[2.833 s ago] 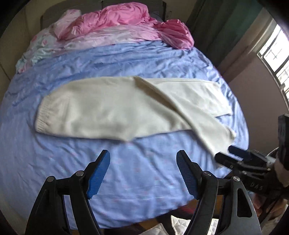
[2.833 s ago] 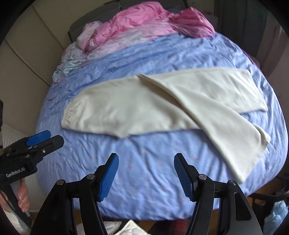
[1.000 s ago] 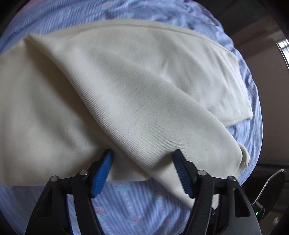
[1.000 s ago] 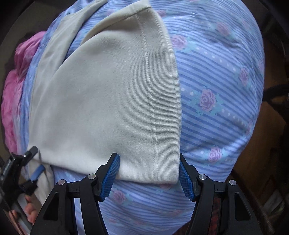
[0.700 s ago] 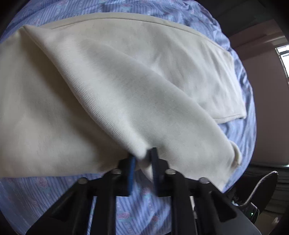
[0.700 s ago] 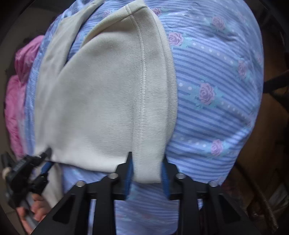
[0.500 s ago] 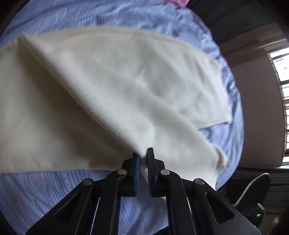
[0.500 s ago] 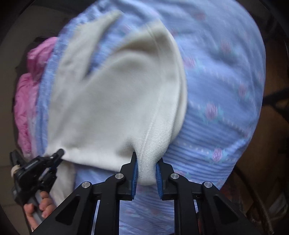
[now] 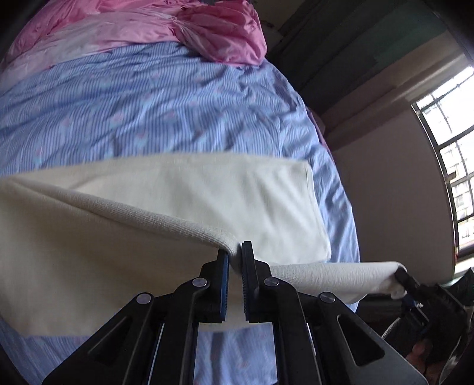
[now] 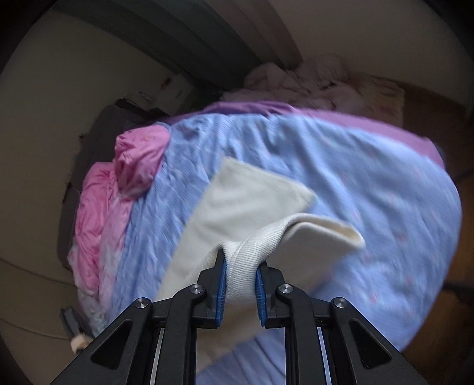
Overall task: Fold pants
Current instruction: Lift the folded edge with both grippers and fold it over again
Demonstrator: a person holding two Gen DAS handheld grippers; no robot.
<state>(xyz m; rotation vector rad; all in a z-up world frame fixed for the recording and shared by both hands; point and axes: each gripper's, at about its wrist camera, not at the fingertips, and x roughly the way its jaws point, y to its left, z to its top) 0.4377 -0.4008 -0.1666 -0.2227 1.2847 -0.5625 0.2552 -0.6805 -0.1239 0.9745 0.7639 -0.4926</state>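
Cream knit pants [image 9: 89,242] lie across a blue striped bedsheet [image 9: 148,112]. My left gripper [image 9: 234,251] is shut on the near leg's edge about midway and holds it lifted off the bed. My right gripper [image 10: 240,260] is shut on that leg's ribbed cuff [image 10: 254,248] and holds it up too; it also shows at the right edge of the left wrist view [image 9: 406,281]. The lifted leg stretches taut between the two grippers. The other leg [image 9: 260,201] lies flat on the bed beyond; it also shows in the right wrist view [image 10: 237,201].
A crumpled pink quilt [image 9: 183,26] is piled at the head of the bed, also in the right wrist view [image 10: 118,183]. The bed's right edge drops off toward a wall and a window [image 9: 450,154]. A purple sheet [image 10: 355,124] hangs at the bed's side.
Both grippers closed on the near leg, the left midway and the right at the cuff, then lifted it off the bed. Both views have tilted up toward the head of the bed.
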